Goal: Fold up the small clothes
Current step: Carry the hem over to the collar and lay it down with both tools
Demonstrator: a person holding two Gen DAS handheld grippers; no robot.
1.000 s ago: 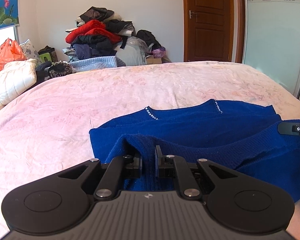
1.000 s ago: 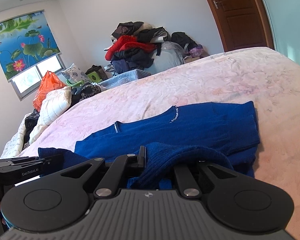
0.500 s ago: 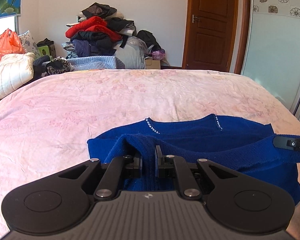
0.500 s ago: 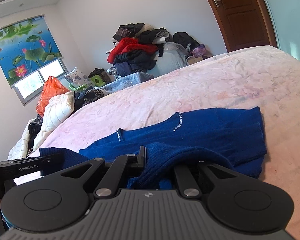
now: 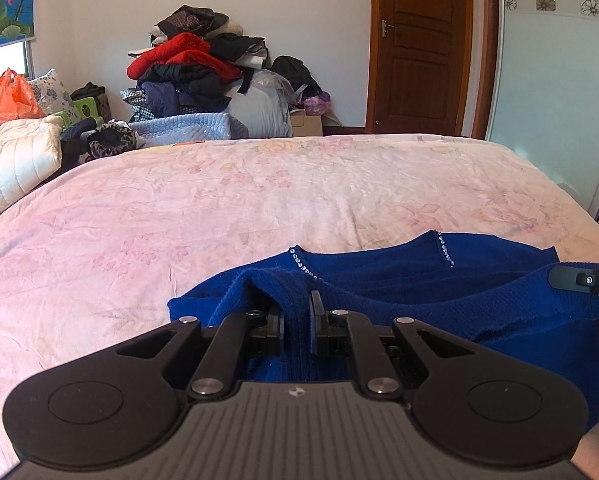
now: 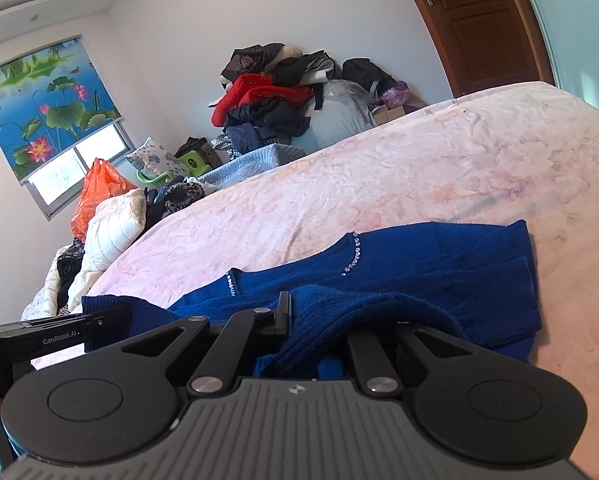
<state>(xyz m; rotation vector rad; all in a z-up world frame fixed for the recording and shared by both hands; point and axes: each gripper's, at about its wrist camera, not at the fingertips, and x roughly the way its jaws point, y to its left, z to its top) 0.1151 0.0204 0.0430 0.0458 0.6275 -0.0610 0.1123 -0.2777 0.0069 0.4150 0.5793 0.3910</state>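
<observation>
Both tongs are clamped on the blue sweater [image 5: 479, 280] here. The left tongs [image 5: 297, 326] pinch a ridge of knit between their fingers, the fabric bunched up and rising just ahead of them. Over in the right wrist view, the right tongs [image 6: 315, 320] grip another fold of the same sweater; one finger [image 6: 284, 314] shows clearly, the other sits buried under the cloth (only its linkage peeks out).

The sweater lies on the near part of the bed [image 5: 259, 200], on a pink flowered bedspread, its near edge lifted and doubled over toward the neckline. A line of small sparkly beads [image 6: 353, 258] trims the neckline on each side. From the left view, the right tongs' tip shows at the right edge, holding the sweater's raised hem.

Beyond the bed's far edge, a pile of clothes [image 5: 195, 68] leans against the wall, red on top of dark. An orange bag [image 6: 99, 188] sits by the window, a white quilted pillow [image 5: 19, 160] next to it, and a brown door [image 5: 423, 44] stands closed.
</observation>
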